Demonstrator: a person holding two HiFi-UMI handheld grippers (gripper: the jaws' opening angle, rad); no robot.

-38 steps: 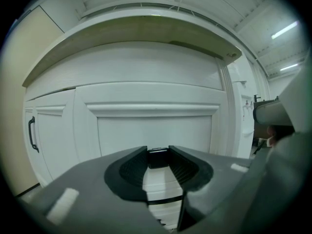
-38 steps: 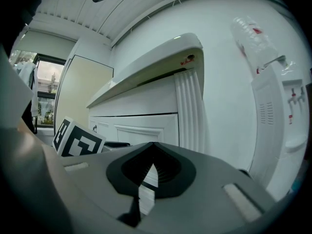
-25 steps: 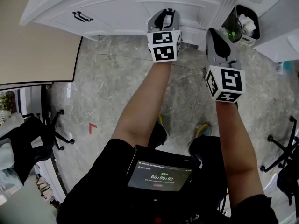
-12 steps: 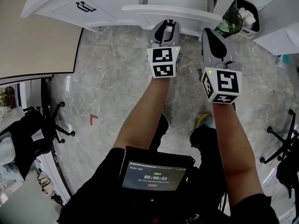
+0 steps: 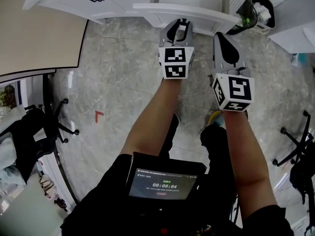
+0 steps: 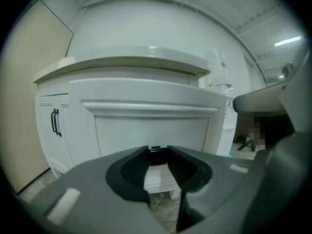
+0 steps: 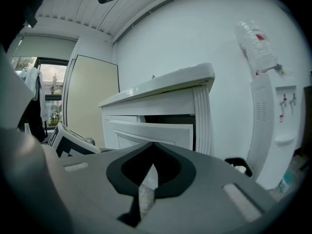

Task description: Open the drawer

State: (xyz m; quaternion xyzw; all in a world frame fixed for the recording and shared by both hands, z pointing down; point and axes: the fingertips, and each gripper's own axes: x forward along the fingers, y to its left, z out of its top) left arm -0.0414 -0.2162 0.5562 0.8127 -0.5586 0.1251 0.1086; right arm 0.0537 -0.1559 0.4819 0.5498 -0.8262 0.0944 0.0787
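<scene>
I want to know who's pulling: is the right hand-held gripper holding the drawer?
No, the right hand-held gripper is shut on nothing, apart from the drawer.

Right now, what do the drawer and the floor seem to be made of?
Drawer: probably painted wood or MDF, white satin finish; moulded panel edges, no grain visible. Floor: apparently polished stone or marble-look tile, grey with pale veins and faint joint lines.
</scene>
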